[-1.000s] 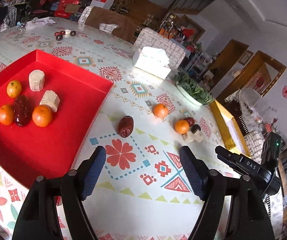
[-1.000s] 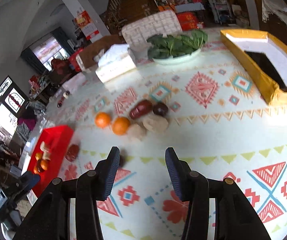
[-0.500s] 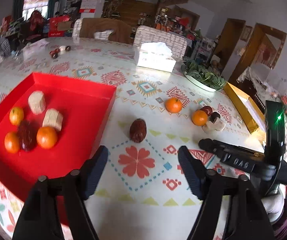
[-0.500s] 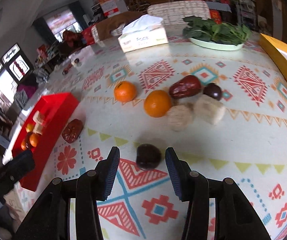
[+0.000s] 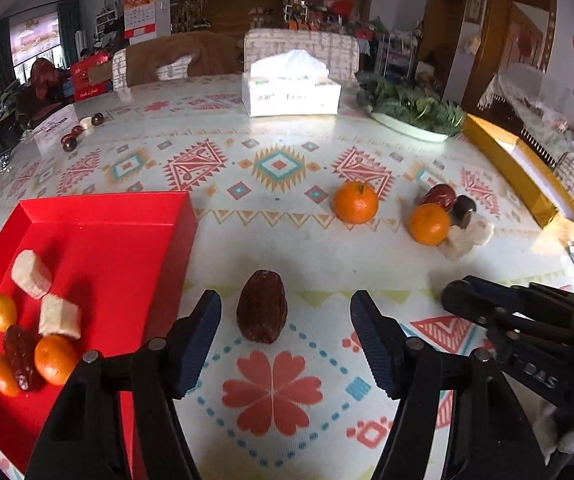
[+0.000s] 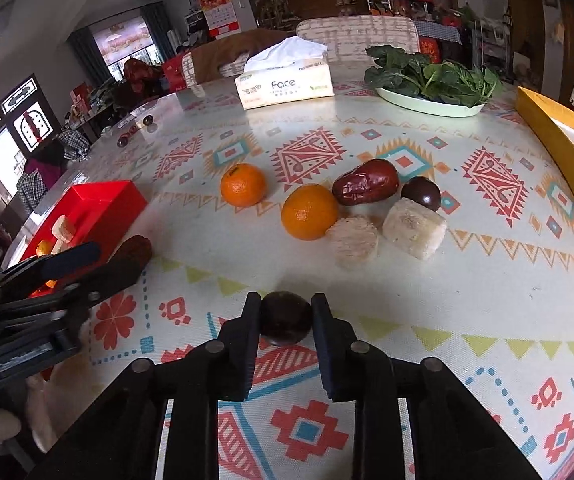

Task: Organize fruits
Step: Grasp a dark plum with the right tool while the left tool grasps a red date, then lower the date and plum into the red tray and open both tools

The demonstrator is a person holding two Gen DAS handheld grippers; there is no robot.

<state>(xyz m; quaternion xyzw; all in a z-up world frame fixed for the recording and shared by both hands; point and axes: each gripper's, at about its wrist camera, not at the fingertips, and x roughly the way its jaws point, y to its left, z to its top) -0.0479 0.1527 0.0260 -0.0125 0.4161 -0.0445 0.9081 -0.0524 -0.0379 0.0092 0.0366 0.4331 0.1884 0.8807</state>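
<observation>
A small dark round fruit is squeezed between the two fingers of the right gripper, down on the patterned table. The left gripper is spread wide open – a wrinkled brown date is seen lying between its fingers, touched by neither. Just beside it, a red tray is filled with oranges, a date and pale chunks. Two more oranges are left near the middle of the table.

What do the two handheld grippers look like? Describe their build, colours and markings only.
Both are matte black plastic. The left gripper and right gripper each have two angled fingers faced with dark blue ribbed pads, joined by silver rivets. White "DAS" lettering marks the right unit's body. No cables or sleeves show.
</observation>
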